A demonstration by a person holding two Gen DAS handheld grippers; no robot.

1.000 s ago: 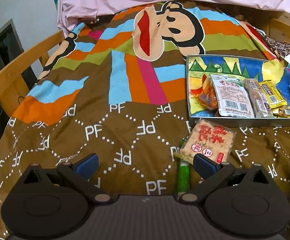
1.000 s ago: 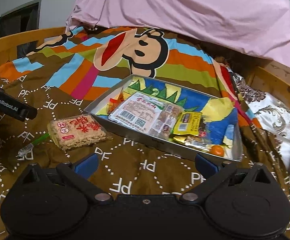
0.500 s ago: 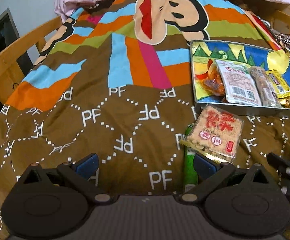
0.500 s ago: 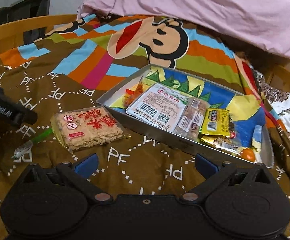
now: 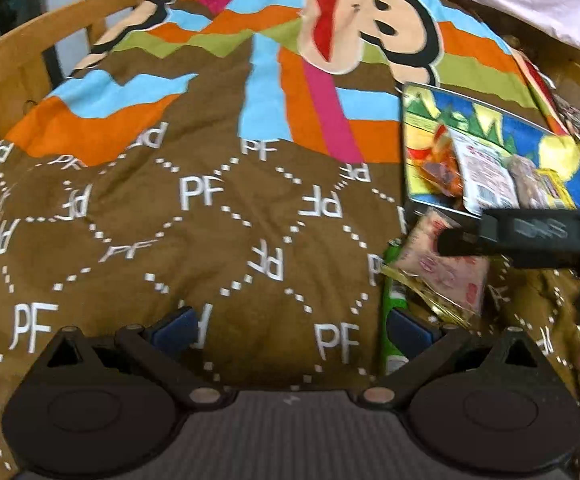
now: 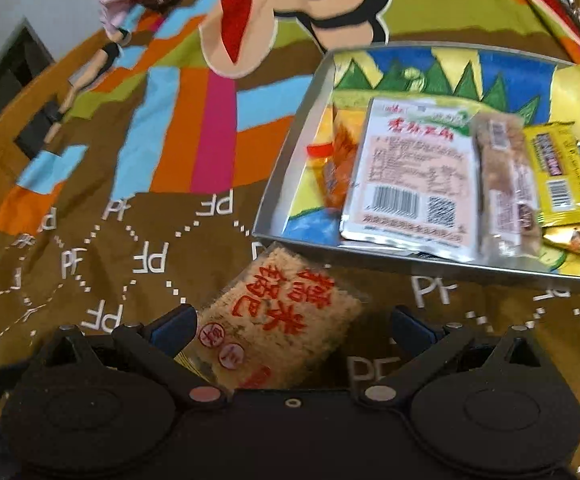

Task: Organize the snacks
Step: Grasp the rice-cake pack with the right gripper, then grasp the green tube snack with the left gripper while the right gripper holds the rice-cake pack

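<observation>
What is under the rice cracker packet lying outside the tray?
A green packet sticks out from beneath the rice cracker packet at its left edge, on the blanket. How far it runs underneath is hidden; the right gripper covers the packet's top.

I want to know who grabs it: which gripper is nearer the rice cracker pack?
Right. The right gripper is over the rice cracker pack, open jaws on either side of it. The left gripper sits off to the pack's left, open over the blanket.
</observation>
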